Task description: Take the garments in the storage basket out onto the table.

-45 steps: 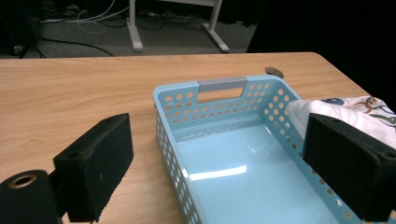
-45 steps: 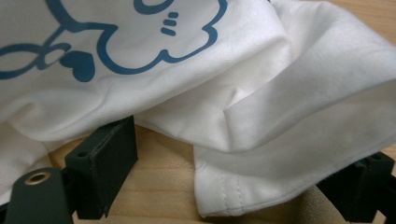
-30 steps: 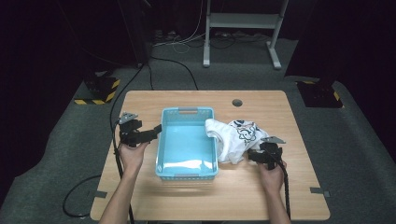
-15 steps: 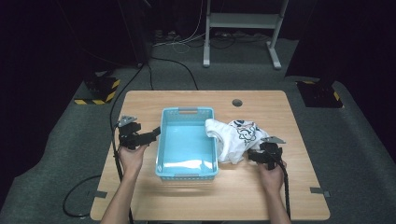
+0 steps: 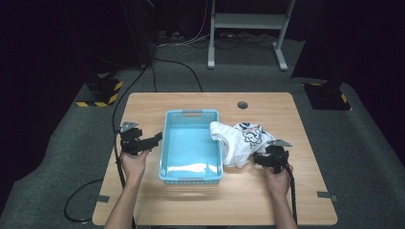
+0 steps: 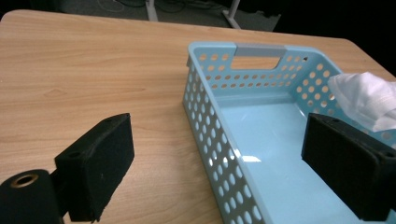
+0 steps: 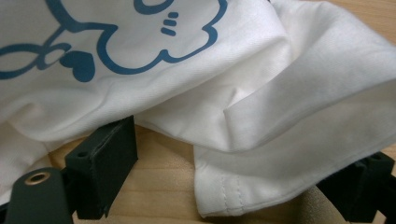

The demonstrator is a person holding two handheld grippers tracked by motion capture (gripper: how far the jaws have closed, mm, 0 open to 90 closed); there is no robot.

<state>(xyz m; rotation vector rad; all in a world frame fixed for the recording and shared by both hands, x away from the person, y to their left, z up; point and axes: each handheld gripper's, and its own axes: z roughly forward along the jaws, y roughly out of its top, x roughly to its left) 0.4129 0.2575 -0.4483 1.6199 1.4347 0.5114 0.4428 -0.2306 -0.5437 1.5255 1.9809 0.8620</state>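
A light wooden table (image 5: 200, 102) with rounded corners sits in the middle of the high view on grey carpet (image 5: 62, 138), in a dark room; a small round hole (image 5: 242, 104) lies near the table's far edge, right of centre. At the top of the frame stands a pale metal stand (image 5: 248, 28) with cables (image 5: 186, 43) trailing on the floor beside it, and black-and-yellow striped blocks (image 5: 100, 90) lie left of the table's far corner. A pale blue basket (image 5: 191, 179) with perforated walls stands at the centre of the table, its floor bare and glossy. A white shirt (image 5: 241, 140) with a blue cartoon print lies crumpled just right of the basket, one fold draped over the basket's right rim. The left claw (image 5: 155, 139), held by a hand (image 5: 133, 160) at the left of the frame, hangs wide open just at the basket's left wall; in the left gripper view (image 6: 243, 163) its jaws stand either side of that wall, one over the bare wood, one over the basket's inside, gripping nothing. The right claw (image 5: 260, 160) sits at the near edge of the shirt, lower right of centre; in the right gripper view (image 7: 233, 186) its jaws are spread apart with the shirt's hemmed edge lying between them over the wood, not pinched.
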